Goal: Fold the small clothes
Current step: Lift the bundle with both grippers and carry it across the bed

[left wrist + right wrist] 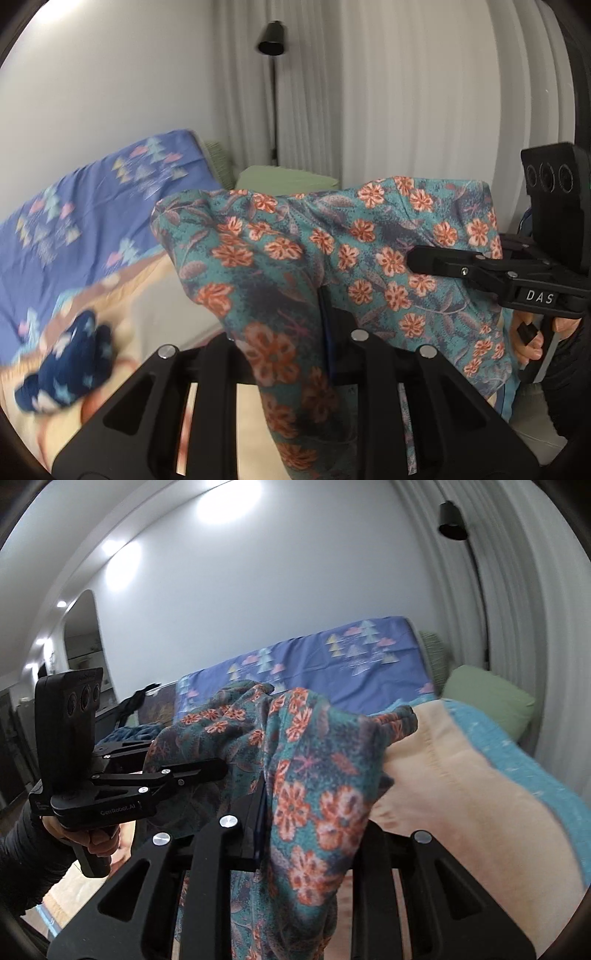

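A teal floral garment [303, 258] with orange flowers hangs in the air between both grippers, above the bed. My left gripper [327, 314] is shut on its edge, and the cloth drapes over the fingers and hides the tips. My right gripper [264, 805] is shut on the same garment [306, 797]. The right gripper shows in the left wrist view [417, 258], pinching the cloth at the right. The left gripper shows in the right wrist view [221, 768], pinching the cloth at the left.
A dark blue patterned garment [70, 365] lies crumpled on the peach blanket [461, 794]. A blue sheet [74, 214] lies by the wall, a green pillow [487, 701] at the head. A black floor lamp [273, 88] stands by the white curtain.
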`<state>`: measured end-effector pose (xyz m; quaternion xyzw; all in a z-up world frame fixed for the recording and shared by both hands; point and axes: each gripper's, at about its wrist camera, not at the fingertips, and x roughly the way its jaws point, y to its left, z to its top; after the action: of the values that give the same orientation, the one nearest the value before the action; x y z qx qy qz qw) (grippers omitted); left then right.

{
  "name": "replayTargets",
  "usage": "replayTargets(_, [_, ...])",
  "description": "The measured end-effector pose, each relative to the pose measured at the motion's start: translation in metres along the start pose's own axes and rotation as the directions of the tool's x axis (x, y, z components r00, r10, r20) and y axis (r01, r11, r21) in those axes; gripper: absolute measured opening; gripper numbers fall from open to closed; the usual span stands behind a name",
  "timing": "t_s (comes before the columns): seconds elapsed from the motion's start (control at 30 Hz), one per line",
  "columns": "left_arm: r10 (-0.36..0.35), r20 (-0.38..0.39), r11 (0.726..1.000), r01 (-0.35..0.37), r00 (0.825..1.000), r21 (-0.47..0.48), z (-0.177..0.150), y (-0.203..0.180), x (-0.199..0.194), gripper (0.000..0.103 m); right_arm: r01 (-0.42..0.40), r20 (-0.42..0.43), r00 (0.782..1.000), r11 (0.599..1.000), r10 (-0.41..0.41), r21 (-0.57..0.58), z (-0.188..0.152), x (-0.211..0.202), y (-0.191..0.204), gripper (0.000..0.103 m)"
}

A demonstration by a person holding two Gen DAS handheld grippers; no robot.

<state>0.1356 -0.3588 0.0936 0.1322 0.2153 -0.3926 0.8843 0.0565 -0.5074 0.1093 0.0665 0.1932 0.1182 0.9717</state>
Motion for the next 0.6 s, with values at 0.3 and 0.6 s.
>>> replayTargets(0.3, [-0.013, 0.039, 0.994, 0.009, 0.999, 0.112, 0.084, -0.039, 0.096, 0.022, 0.184, 0.058, 0.981, 0.982, -0.186, 0.034, 0.046, -0.016, -0.097, 0.022])
replayTargets(0.6, [0.074, 0.042, 0.968, -0.082, 0.996, 0.239, 0.12, -0.051, 0.178, 0.023, 0.298, 0.052, 0.952, 0.952, -0.302, 0.072, 0.065, 0.022, -0.164, 0.022])
